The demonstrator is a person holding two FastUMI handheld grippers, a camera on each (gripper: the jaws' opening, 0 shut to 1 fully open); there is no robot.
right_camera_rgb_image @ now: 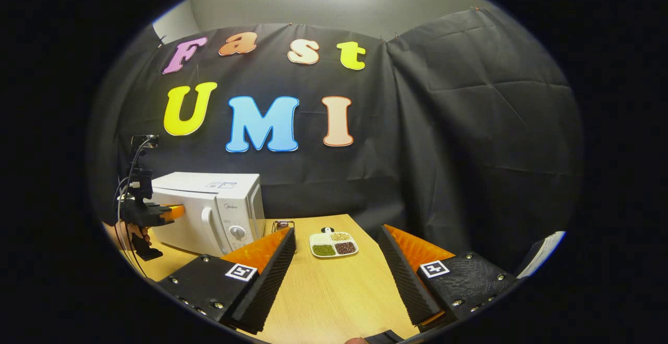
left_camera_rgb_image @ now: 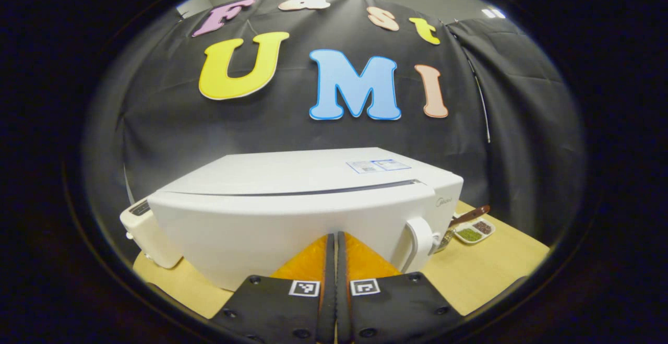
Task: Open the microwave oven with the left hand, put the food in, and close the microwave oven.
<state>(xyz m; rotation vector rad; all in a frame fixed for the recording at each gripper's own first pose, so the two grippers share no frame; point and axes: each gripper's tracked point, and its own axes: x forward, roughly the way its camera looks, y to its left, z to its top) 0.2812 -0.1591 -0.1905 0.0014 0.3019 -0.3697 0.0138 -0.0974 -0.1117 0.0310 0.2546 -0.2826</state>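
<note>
The white microwave (left_camera_rgb_image: 292, 213) stands right in front of me with its door closed and its white handle (left_camera_rgb_image: 420, 239) at the door's right side. My left gripper (left_camera_rgb_image: 334, 237) is shut, fingers pressed together with nothing between them, tips at the door's front left of the handle. In the right gripper view the microwave (right_camera_rgb_image: 209, 205) is at the left, with the left gripper (right_camera_rgb_image: 175, 212) and the hand holding it at its door. The food, a white divided dish (right_camera_rgb_image: 334, 244) of grains, lies on the table ahead of my open right gripper (right_camera_rgb_image: 336, 230), well apart from it.
The wooden table (right_camera_rgb_image: 334, 292) runs out to the black cloth wall. A cream appliance (left_camera_rgb_image: 146, 234) sits left of the microwave. A brown-handled spoon (left_camera_rgb_image: 469, 214) lies by the dish (left_camera_rgb_image: 474, 232). A small glass container (right_camera_rgb_image: 283, 225) stands near the microwave's right corner.
</note>
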